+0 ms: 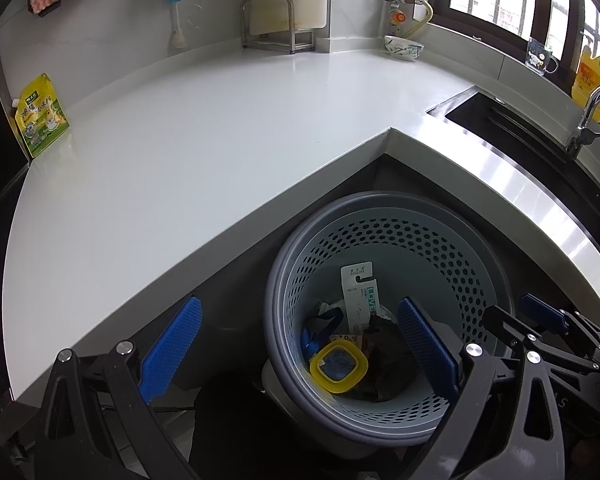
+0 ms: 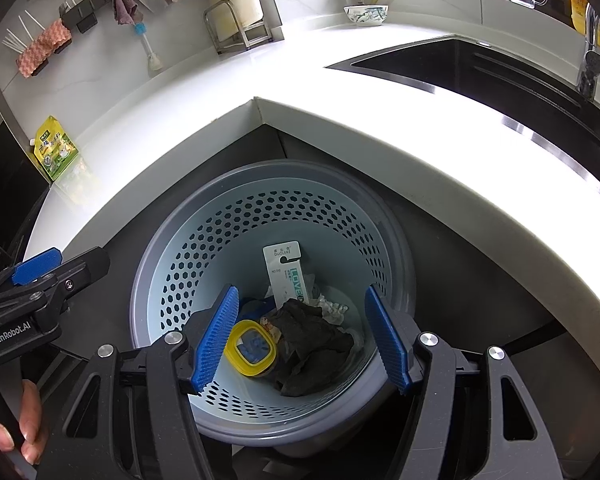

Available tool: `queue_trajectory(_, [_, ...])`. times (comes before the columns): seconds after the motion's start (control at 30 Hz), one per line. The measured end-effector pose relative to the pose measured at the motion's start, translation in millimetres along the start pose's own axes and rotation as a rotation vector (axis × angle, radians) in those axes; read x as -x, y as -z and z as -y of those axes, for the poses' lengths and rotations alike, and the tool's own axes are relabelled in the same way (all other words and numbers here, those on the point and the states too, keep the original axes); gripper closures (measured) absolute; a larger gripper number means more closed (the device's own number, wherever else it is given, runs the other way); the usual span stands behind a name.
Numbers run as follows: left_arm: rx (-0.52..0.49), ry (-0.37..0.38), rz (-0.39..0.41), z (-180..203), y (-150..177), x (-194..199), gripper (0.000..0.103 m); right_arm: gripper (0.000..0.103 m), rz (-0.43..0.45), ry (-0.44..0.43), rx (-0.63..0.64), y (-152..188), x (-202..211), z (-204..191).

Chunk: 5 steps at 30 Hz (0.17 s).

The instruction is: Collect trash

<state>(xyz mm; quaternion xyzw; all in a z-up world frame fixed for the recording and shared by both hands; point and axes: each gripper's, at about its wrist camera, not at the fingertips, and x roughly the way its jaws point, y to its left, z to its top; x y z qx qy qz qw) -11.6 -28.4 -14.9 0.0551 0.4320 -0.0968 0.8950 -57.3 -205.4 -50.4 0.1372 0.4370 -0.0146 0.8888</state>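
Both tongs, left (image 1: 300,348) and right (image 2: 302,338), hang wide and empty over the bin (image 2: 172,272), where the trash (image 2: 312,340) lies; the worktop (image 1: 180,140) looks cleared

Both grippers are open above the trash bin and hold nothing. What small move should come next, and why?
Probably lift the left gripper away from the bin and turn it toward the green-yellow pouch at the counter's far left edge. The yellow lid, the card and the dark cloth already lie inside the bin, and both grippers are empty. Whether the pouch is trash I cannot tell.
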Motion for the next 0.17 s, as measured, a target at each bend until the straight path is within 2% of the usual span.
queue_trajectory(0.17, [0.002, -0.007, -0.002, 0.7, 0.6, -0.1, 0.006, 0.04, 0.0, -0.001, 0.0, 0.3, -0.1, 0.2])
